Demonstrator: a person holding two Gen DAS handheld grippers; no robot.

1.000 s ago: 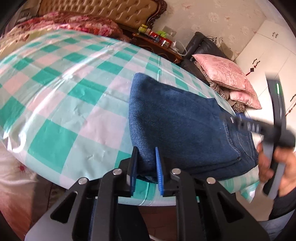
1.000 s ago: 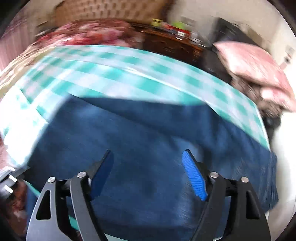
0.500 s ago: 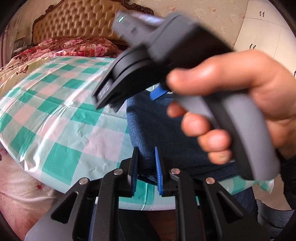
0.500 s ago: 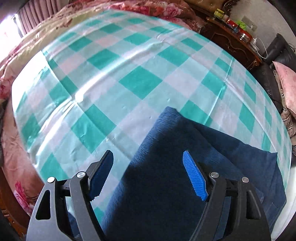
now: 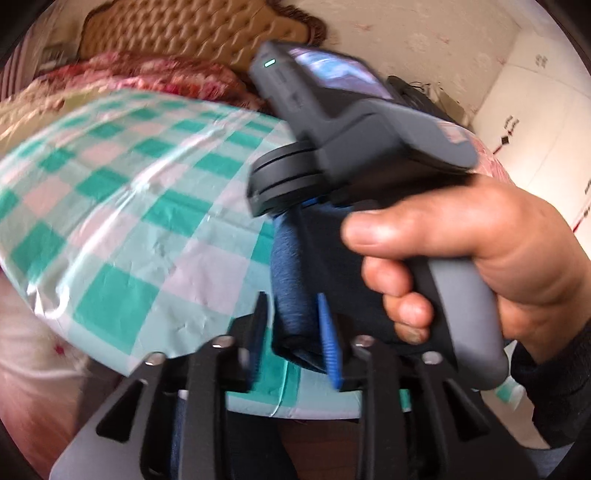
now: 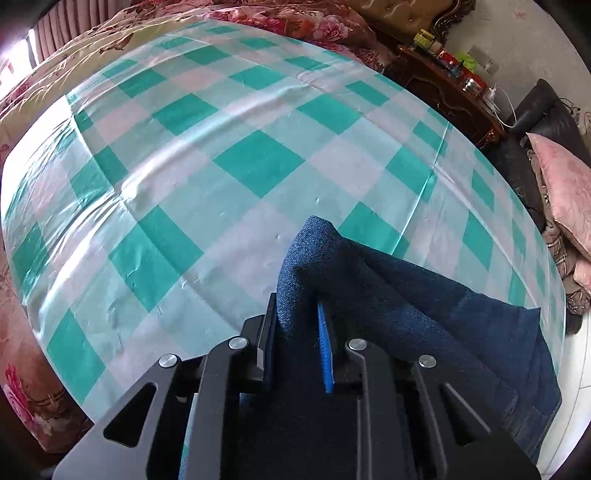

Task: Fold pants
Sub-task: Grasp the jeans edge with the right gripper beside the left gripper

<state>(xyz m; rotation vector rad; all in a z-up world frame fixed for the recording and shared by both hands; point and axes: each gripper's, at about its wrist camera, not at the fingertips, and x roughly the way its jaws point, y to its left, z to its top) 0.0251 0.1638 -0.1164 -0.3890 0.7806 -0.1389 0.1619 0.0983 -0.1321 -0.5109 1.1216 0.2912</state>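
In my left wrist view, my right hand (image 5: 480, 258) and the grey body of my right gripper (image 5: 354, 122) fill the centre and right of the frame, blocking most of the pants (image 5: 291, 266). Only a rolled blue edge shows low at centre, on the checked tablecloth (image 5: 122, 206), with the tufted headboard (image 5: 192, 33) at upper left. My left gripper (image 5: 291, 336) is clenched on that edge, fabric bunched between the blue pads.

In the right wrist view, the pants (image 6: 424, 295) lie at lower right of the tablecloth (image 6: 229, 155), one corner pulled up into a peak. My right gripper (image 6: 295, 339) pinches that peak. A pink cushion (image 6: 565, 184) sits at the right edge, a dark wooden cabinet (image 6: 454, 92) at upper right.

Half a second ago my right gripper was spread wide above flat cloth; it has since closed on the fold.
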